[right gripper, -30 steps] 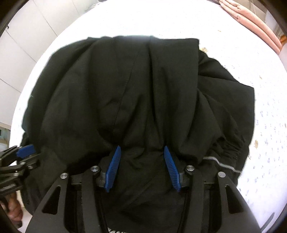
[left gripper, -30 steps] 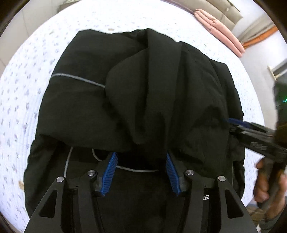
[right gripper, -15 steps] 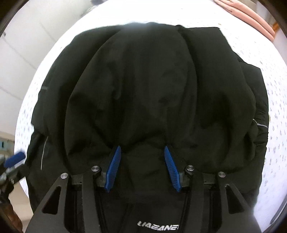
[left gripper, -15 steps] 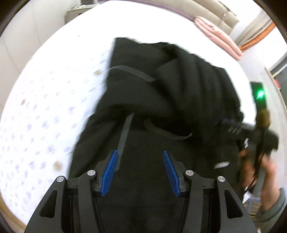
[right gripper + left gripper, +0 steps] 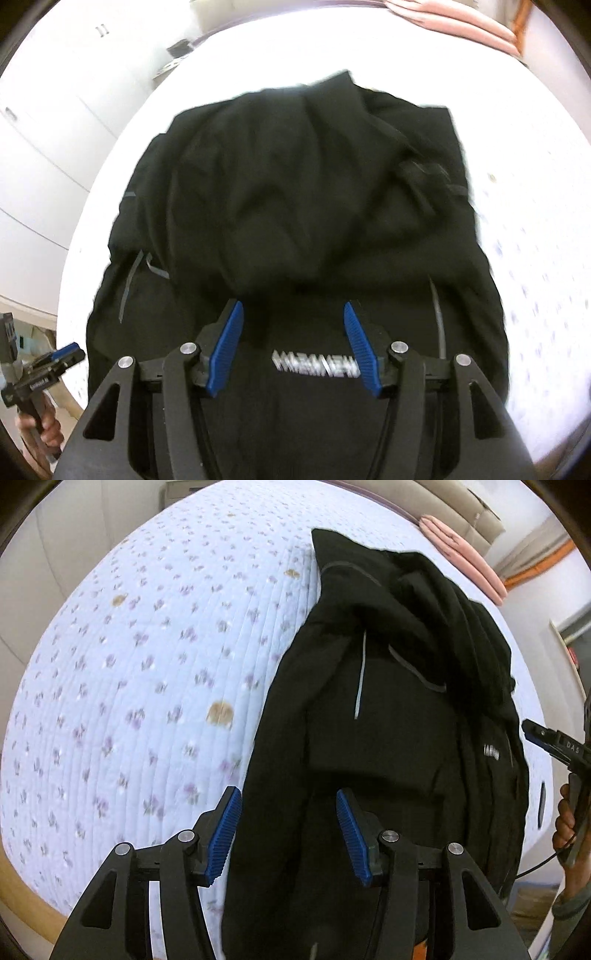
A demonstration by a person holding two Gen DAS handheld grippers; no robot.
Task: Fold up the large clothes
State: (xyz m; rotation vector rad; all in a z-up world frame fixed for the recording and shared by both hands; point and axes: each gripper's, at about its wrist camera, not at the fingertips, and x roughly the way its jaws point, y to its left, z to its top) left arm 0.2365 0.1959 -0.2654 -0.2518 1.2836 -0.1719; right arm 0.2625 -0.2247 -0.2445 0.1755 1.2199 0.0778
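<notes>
Matt black cloth jacket (image 5: 388, 738) w/ shiny grey trim; quilted floral bedspread (image 5: 147, 664); ribbed blue pads (image 5: 225, 834), matt black gripper frames.

Jacket (image 5: 388, 716) is lying bunched on the quilted bedspread (image 5: 147, 686), toward its right side, with folded layers piled over its middle. Pillows (image 5: 461, 557) are resting at the bed's far end, behind the jacket. A cabinet (image 5: 48, 122) is standing to the bed's left.

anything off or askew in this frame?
The black jacket is bunched rather than flat: its upper part is heaped in thick rolls. Brownish spots mark the floral bedspread left of it. Both tools are open, gripping nothing.
</notes>
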